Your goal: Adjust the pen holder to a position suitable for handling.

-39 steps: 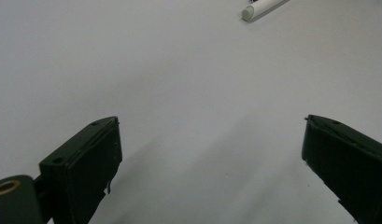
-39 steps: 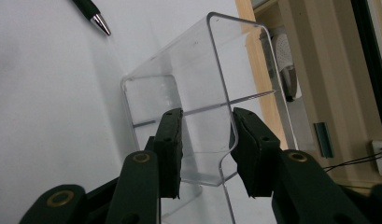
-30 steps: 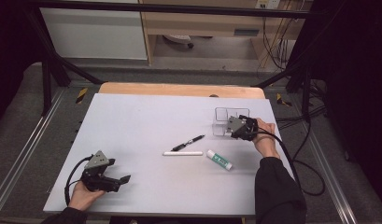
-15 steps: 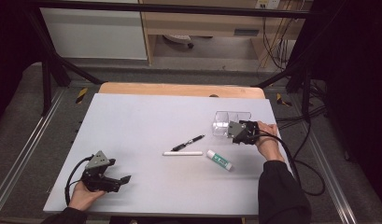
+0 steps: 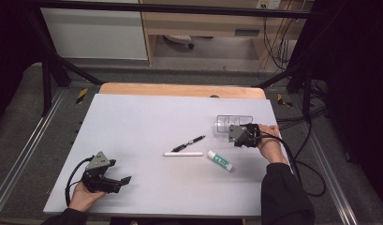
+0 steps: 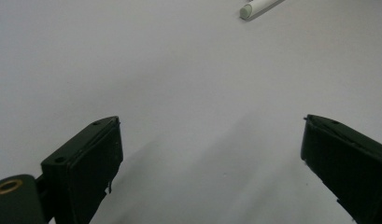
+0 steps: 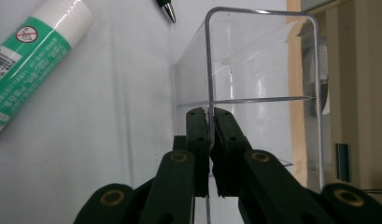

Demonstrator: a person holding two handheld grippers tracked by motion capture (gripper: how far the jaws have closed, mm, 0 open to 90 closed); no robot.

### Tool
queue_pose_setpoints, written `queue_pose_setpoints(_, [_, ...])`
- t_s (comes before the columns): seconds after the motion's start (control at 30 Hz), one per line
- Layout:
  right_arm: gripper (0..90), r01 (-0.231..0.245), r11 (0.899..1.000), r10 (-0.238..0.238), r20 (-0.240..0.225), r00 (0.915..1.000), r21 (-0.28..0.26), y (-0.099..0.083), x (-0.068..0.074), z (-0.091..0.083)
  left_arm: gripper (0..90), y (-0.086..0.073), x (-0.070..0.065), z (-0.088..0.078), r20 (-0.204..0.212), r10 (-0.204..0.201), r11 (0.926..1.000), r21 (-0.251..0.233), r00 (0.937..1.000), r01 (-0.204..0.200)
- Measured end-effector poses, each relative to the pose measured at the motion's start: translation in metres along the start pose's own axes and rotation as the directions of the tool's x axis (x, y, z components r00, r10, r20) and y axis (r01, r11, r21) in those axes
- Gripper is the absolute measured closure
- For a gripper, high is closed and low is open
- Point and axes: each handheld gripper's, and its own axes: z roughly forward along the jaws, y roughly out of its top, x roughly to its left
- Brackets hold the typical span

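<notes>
Clamping a thin wall of the clear plastic organizer (image 7: 254, 70), the right gripper (image 7: 209, 116) is seen with its jaws pressed together on that wall, the closing having just been completed with the wall between them; in the high view the right gripper (image 5: 239, 135) is held by the right hand (image 5: 269, 143) at the near edge of the clear plastic organizer (image 5: 231, 123), which rests on the right part of the tabletop (image 5: 147, 117). An inner divider is visible through the transparent walls in the right gripper view. A green-and-white glue stick (image 7: 32, 51) is seen lying beside the organizer, apart from it, and the tip of a black pen (image 7: 166, 9) is shown near the organizer's far corner. In the high view the glue stick (image 5: 220, 160) lies just in front of the organizer, with the black pen (image 5: 188, 143) and a white stick (image 5: 183, 153) placed near the middle of the tabletop, close to each other. The left gripper (image 5: 115, 180) is held by the left hand (image 5: 84, 197) low over the near left corner, well apart from all the items. Its jaws are spread wide with nothing between them, and bare tabletop (image 6: 179, 93) is seen below them, with one end of the white stick (image 6: 258, 6) at the far edge of the left gripper view
</notes>
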Motion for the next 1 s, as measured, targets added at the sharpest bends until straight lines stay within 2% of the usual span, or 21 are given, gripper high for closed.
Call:
queue_pose_setpoints(0.13, [87.6,0.004,1.000,-0.004,-0.012,0.9999,-0.001,0.003,0.001,-0.002,5.4,0.000,0.000,0.000,-0.001,-0.001,1.0000,-0.002,1.0000,0.001])
queue_pose_setpoints(0.37, [88.4,-0.001,1.000,0.001,-0.004,1.0000,-0.013,0.012,0.000,-0.009,5.4,0.000,0.000,0.000,0.000,-0.001,1.0000,-0.002,1.0000,0.001])
queue_pose_setpoints(0.5, [88.3,-0.025,1.000,0.024,-0.010,0.9997,-0.019,0.018,0.002,-0.016,5.4,0.000,0.000,0.000,0.001,0.000,1.0000,0.000,1.0000,0.000])
queue_pose_setpoints(0.67, [88.3,-0.033,0.999,0.033,-0.038,0.9987,-0.004,0.025,0.012,-0.020,5.4,0.000,0.000,0.000,0.001,0.001,1.0000,0.000,1.0000,-0.001])
queue_pose_setpoints(0.83, [88.1,-0.025,1.000,0.025,-0.063,0.9977,0.003,0.028,0.017,-0.023,5.4,0.000,-0.001,0.000,0.001,0.001,1.0000,0.000,1.0000,-0.001])
queue_pose_setpoints(1.0, [87.9,-0.040,0.999,0.040,-0.076,0.9963,0.002,0.029,0.021,-0.026,5.4,0.000,-0.001,0.000,0.001,0.001,1.0000,0.000,1.0000,-0.001])
